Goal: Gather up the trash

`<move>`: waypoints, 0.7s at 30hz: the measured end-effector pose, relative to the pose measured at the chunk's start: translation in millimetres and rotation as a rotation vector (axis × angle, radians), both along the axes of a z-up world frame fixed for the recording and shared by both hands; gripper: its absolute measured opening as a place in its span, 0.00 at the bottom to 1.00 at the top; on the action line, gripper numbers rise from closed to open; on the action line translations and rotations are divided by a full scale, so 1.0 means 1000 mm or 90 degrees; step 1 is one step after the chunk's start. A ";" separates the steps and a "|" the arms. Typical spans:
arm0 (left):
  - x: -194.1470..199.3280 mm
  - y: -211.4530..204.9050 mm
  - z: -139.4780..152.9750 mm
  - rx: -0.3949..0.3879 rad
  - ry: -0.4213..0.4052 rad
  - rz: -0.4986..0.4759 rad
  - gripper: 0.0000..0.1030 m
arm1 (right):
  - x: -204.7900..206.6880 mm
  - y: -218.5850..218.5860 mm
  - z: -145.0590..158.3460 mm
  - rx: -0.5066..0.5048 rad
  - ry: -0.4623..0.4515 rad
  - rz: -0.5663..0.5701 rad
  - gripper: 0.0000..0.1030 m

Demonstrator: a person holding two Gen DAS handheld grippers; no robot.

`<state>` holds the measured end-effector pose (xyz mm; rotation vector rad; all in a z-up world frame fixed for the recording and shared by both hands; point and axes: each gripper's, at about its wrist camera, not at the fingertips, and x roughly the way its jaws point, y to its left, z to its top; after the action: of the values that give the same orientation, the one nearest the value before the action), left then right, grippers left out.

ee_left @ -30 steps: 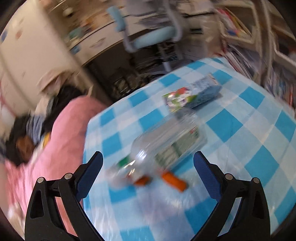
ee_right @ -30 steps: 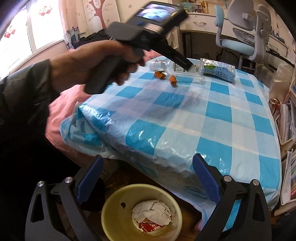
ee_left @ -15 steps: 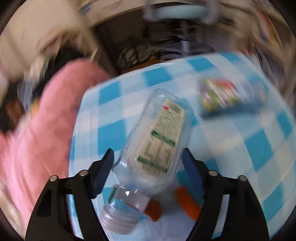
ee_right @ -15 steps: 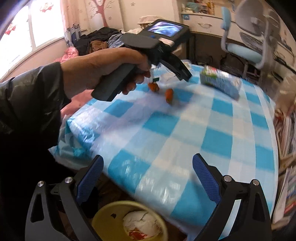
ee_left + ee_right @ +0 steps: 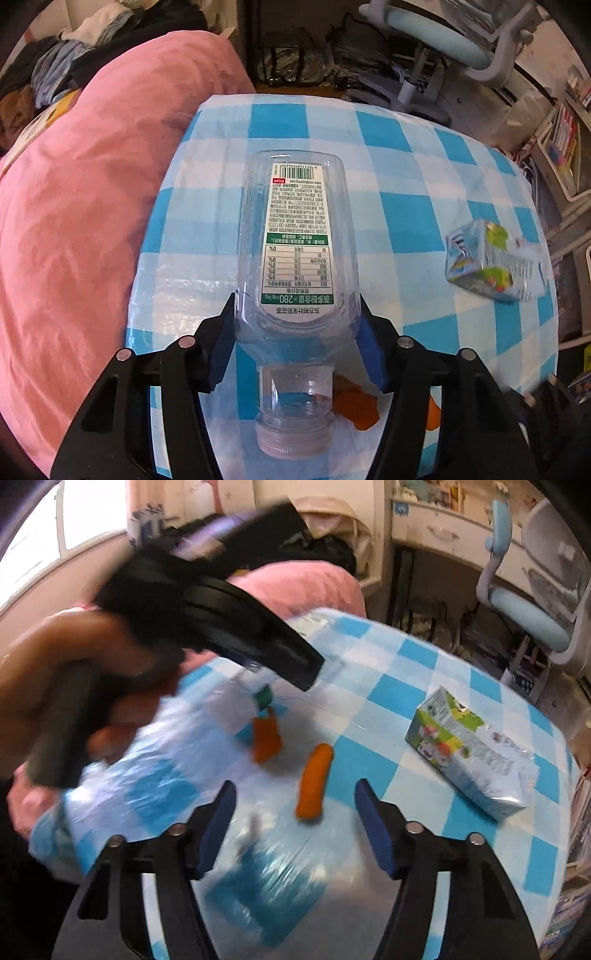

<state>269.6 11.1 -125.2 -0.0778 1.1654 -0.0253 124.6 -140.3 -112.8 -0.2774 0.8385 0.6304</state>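
Note:
My left gripper [image 5: 295,332] is shut on an empty clear plastic bottle [image 5: 299,236] with a white and green label, its neck toward the camera, over the blue-checked table [image 5: 424,177]. A drink carton [image 5: 495,262] lies to the right on the table; it also shows in the right wrist view [image 5: 469,764]. My right gripper [image 5: 295,812] is open, just in front of an orange piece [image 5: 314,786]. A second orange piece [image 5: 266,738] lies farther left. The left gripper's body [image 5: 236,627] shows in the right wrist view, held in a hand.
A pink cushion [image 5: 85,177] presses against the table's left edge. A light blue office chair [image 5: 443,40] stands beyond the table; it also shows in the right wrist view [image 5: 528,616]. Shelves with books [image 5: 561,136] are at the right.
My left gripper closed on the bottle and holds it straight ahead. My right gripper rose from the yellow bin by the floor to the tabletop near the orange pieces.

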 end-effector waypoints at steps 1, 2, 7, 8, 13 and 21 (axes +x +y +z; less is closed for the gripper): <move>0.000 0.000 0.000 0.000 -0.002 0.001 0.55 | 0.008 0.002 -0.006 -0.003 0.013 -0.006 0.54; -0.001 0.000 0.000 -0.001 -0.004 0.003 0.55 | 0.013 0.004 -0.011 -0.005 0.022 -0.008 0.48; -0.007 -0.004 0.001 -0.019 0.001 -0.007 0.54 | 0.020 0.010 -0.018 -0.023 0.036 -0.004 0.17; -0.011 -0.006 0.001 -0.027 0.003 -0.011 0.54 | 0.019 0.009 -0.017 -0.026 0.036 -0.003 0.16; -0.041 -0.020 0.008 -0.053 -0.005 -0.020 0.54 | -0.009 -0.006 -0.014 -0.053 0.026 0.002 0.16; -0.113 -0.020 0.036 -0.068 -0.061 -0.001 0.54 | -0.067 -0.057 -0.009 -0.058 0.047 -0.038 0.16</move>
<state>156.7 -9.3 -89.6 -0.1686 1.0676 -0.0927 57.1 -196.9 -122.2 -0.3119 0.9454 0.5503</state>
